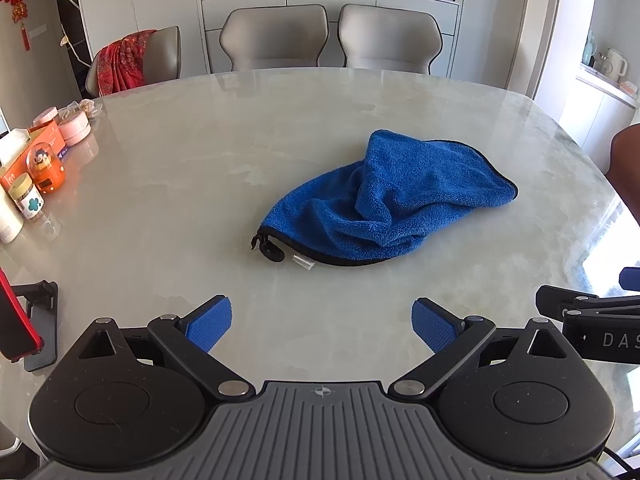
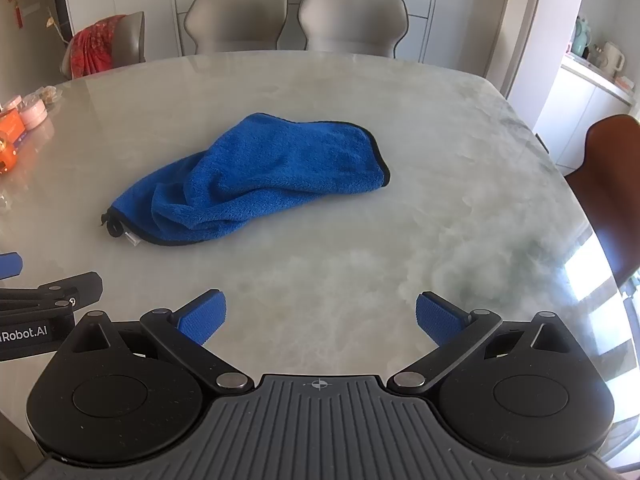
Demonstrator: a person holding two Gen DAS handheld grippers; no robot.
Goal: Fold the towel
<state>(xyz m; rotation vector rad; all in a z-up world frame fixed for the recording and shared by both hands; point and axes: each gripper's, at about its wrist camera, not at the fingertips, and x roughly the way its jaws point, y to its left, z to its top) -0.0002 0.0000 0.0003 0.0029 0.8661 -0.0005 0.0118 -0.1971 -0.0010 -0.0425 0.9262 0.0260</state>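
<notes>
Left gripper point(image 1: 321, 326), right gripper point(image 2: 321, 320): black linkages, blue dimpled pads, silver pivot pins, grey ribbed base, crosshair mark.

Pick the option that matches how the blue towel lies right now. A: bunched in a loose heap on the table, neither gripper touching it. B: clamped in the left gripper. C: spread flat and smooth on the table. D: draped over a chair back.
A: the blue towel sits crumpled on the marble table, ahead of both open grippers.

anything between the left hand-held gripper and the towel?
Nothing. In the left wrist view only bare marble table lies between the open left hand-held gripper and the crumpled blue towel; its black loop and white tag sit at the towel's near edge.
</notes>
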